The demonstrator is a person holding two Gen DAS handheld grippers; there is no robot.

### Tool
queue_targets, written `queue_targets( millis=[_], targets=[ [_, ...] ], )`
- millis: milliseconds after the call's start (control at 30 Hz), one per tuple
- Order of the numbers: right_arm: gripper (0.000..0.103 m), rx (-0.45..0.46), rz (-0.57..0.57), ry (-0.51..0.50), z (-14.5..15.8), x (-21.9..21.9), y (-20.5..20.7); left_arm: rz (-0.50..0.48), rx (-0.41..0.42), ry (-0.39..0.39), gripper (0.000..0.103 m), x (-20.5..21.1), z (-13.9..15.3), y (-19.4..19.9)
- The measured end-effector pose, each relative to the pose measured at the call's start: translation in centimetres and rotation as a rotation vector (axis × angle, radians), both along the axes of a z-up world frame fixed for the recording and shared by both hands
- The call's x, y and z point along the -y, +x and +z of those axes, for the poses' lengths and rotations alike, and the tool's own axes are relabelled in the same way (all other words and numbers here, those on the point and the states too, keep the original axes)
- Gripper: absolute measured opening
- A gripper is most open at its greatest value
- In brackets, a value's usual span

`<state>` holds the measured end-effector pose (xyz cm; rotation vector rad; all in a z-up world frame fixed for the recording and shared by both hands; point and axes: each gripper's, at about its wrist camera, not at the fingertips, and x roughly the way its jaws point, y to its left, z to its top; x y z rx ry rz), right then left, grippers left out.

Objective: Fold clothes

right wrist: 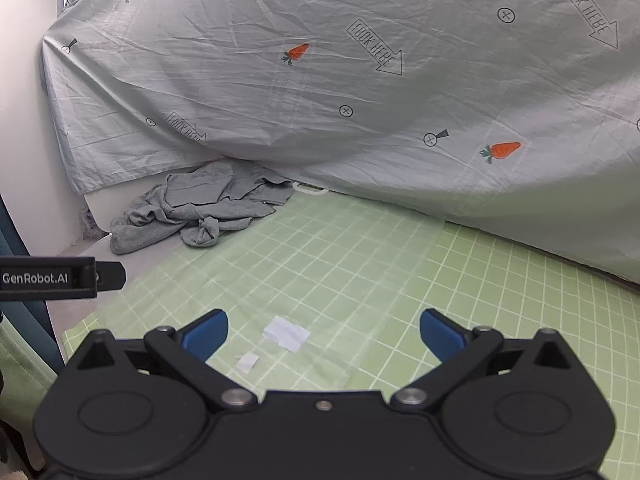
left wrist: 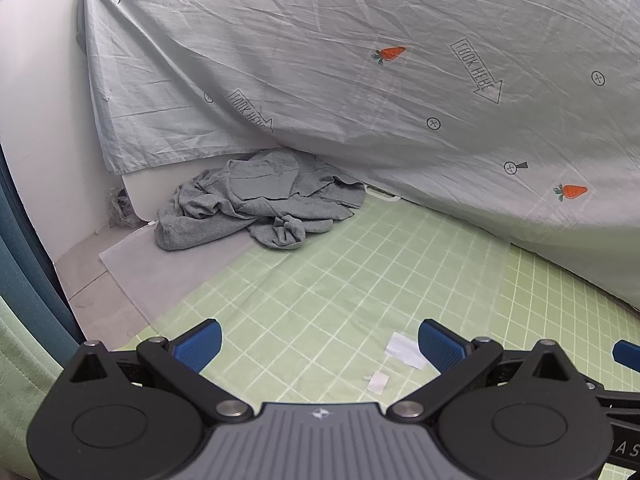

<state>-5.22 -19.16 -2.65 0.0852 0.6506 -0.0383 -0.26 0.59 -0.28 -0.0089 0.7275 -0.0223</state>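
Observation:
A crumpled grey garment (left wrist: 260, 200) (right wrist: 204, 208) lies in a heap at the far left of the green checked mat (left wrist: 340, 280) (right wrist: 340, 264), against the draped sheet. My left gripper (left wrist: 320, 344) is open over the near part of the mat, well short of the garment, with nothing between its blue pads. My right gripper (right wrist: 324, 334) is also open and empty, at about the same distance from the garment. The left gripper's body (right wrist: 60, 278) shows at the left edge of the right wrist view.
A pale sheet (left wrist: 360, 80) (right wrist: 360, 80) printed with carrots and arrows hangs as a wall behind the mat. Two small white paper scraps (left wrist: 404, 350) (right wrist: 286, 332) lie on the mat near the grippers. A white wall (left wrist: 40, 120) and bare floor (left wrist: 92, 280) lie at the left.

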Motion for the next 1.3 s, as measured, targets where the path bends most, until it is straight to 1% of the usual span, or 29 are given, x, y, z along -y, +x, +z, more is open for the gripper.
queue_targets(
  millis=[400,700,867,967,1133,1300],
  targets=[
    [0.103,-0.005,0.002,0.020,-0.1,0.5,0.3,-0.001,-0.005,0.004,0.103,0.4,-0.1,0.0],
    [0.103,-0.014,-0.013,0.009,-0.4,0.5,0.3,-0.001,-0.013,0.004,0.103,0.3,-0.2,0.0],
    [0.103,-0.008,-0.014,-0.023,-0.5,0.3,0.7,-0.005,-0.032,0.012,0.103,0.3,-0.4,0.3],
    [0.103,-0.014,-0.010,-0.023,-0.6,0.6,1.1,-0.007,-0.046,0.012,0.103,0.2,-0.6,0.6],
    [0.103,-0.029,-0.060,-0.059,-1.0,0.9,2.0,-0.006,-0.062,0.033,0.103,0.5,-1.1,1.5],
    [0.103,-0.038,-0.089,-0.025,-1.3,2.6,3.9,0.016,-0.069,0.026,0.103,0.4,-1.4,3.3]
  ],
)
